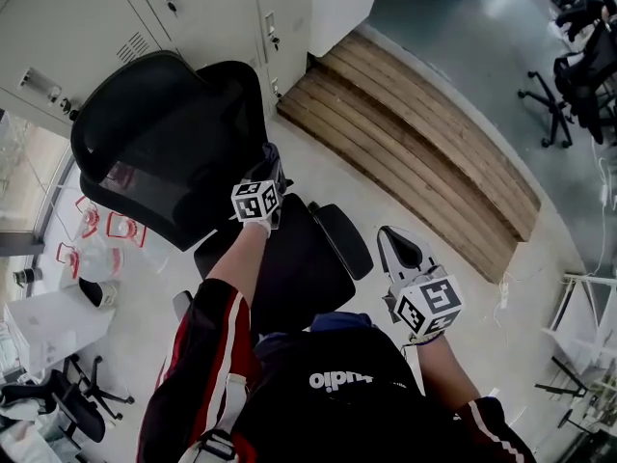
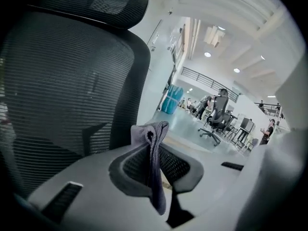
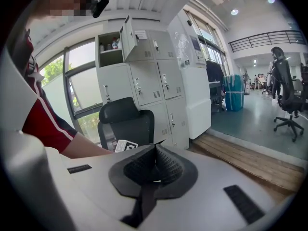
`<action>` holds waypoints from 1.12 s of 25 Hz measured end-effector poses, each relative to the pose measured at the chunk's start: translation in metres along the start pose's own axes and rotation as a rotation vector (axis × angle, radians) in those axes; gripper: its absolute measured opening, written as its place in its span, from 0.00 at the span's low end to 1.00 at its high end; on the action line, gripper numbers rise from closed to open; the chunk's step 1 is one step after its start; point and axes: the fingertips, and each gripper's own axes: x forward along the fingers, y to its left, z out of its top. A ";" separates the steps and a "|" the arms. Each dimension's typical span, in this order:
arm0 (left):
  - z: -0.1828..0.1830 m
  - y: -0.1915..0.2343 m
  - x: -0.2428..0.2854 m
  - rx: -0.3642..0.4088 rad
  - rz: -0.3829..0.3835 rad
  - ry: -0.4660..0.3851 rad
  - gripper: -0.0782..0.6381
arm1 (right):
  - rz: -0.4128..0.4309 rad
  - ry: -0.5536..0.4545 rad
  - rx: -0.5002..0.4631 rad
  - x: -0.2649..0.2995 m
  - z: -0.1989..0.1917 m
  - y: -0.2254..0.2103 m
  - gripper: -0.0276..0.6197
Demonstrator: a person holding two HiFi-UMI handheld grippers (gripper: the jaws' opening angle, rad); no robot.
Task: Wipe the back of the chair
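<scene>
Head view: a black mesh chair (image 1: 164, 152) stands with its back toward the lockers (image 1: 87, 17) and its seat (image 1: 299, 258) toward the person. The left gripper (image 1: 273, 172) is stretched out to the right edge of the chair's back, low down, above the seat's rear. The right gripper (image 1: 397, 247) hangs to the right of the seat, well apart from the back, between the chair and the wooden step (image 1: 415, 133).

In the left gripper view the left gripper (image 2: 155, 150) has its jaws pressed together on a grey cloth (image 2: 158, 196), which stands up in a fold above the jaw tips and trails down between them. The chair's back (image 2: 67, 95) fills the frame left of the cloth, just beside it; whether the two touch I cannot tell.

In the right gripper view the right gripper (image 3: 155, 150) has its jaws closed tip to tip with nothing between them. The chair (image 3: 126, 121) shows beyond them, in front of the lockers (image 3: 154, 85), with the step (image 3: 250, 162) off to its right.
</scene>
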 end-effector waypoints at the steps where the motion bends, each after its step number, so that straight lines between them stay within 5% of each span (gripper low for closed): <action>1: 0.003 -0.002 -0.004 -0.007 -0.004 -0.008 0.19 | 0.008 -0.003 -0.002 0.000 0.002 0.002 0.07; 9: 0.043 -0.005 -0.083 -0.071 0.001 -0.113 0.19 | 0.128 -0.063 -0.041 0.015 0.031 0.041 0.07; 13: 0.072 -0.006 -0.153 -0.006 0.025 -0.178 0.19 | 0.220 -0.098 -0.054 0.029 0.047 0.074 0.06; 22: 0.111 -0.010 -0.330 0.111 0.207 -0.305 0.19 | 0.476 -0.128 -0.108 0.050 0.076 0.179 0.06; 28: 0.123 -0.027 -0.424 0.070 0.309 -0.395 0.19 | 0.575 -0.121 -0.137 0.053 0.084 0.229 0.06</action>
